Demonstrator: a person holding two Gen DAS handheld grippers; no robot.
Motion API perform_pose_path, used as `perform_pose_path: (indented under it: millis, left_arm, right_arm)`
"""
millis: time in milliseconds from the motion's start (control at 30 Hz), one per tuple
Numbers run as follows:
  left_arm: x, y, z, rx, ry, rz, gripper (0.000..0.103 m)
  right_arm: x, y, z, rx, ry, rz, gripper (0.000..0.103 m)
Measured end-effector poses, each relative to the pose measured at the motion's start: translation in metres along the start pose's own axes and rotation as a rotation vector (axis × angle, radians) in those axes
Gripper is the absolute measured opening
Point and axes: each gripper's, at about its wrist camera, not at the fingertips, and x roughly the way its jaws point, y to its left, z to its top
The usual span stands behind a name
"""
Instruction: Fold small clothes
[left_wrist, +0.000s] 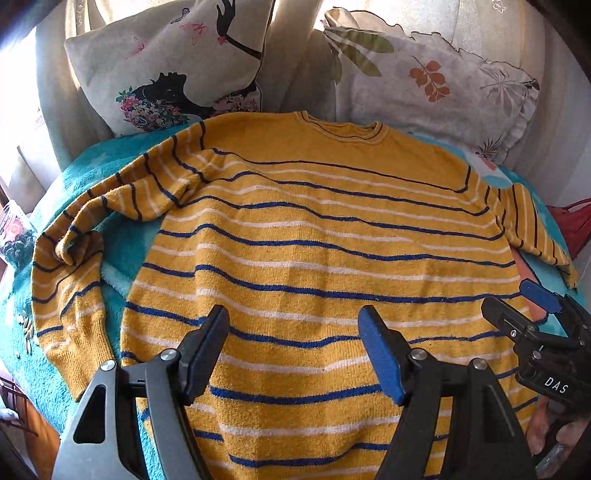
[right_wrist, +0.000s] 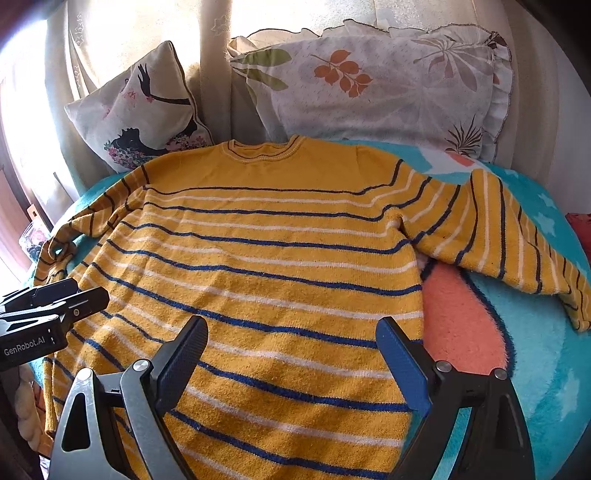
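A yellow sweater (left_wrist: 314, 240) with blue and white stripes lies spread flat on a turquoise blanket (left_wrist: 122, 251), collar at the far side. Its left sleeve (left_wrist: 70, 273) bends down along the body; its right sleeve (right_wrist: 509, 240) slants out to the right. My left gripper (left_wrist: 293, 321) is open and empty above the lower middle of the sweater (right_wrist: 258, 258). My right gripper (right_wrist: 291, 332) is open and empty above the lower right part of the body. The right gripper also shows in the left wrist view (left_wrist: 517, 306); the left gripper shows in the right wrist view (right_wrist: 90, 291).
Two printed pillows (left_wrist: 173, 62) (right_wrist: 388, 81) lean against a curtain behind the collar. The blanket (right_wrist: 535, 354) has an orange patch (right_wrist: 461, 332) right of the sweater. A red object (left_wrist: 576, 221) sits at the far right edge. Small pale bits (left_wrist: 26, 328) lie at the blanket's left.
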Motion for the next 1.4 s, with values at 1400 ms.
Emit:
perform_pose_path:
  millis: [1400]
  left_arm:
    - [0.018, 0.012, 0.003, -0.01, 0.016, -0.047, 0.071]
  right_arm:
    - [0.024, 0.016, 0.018, -0.036, 0.025, -0.018, 0.095]
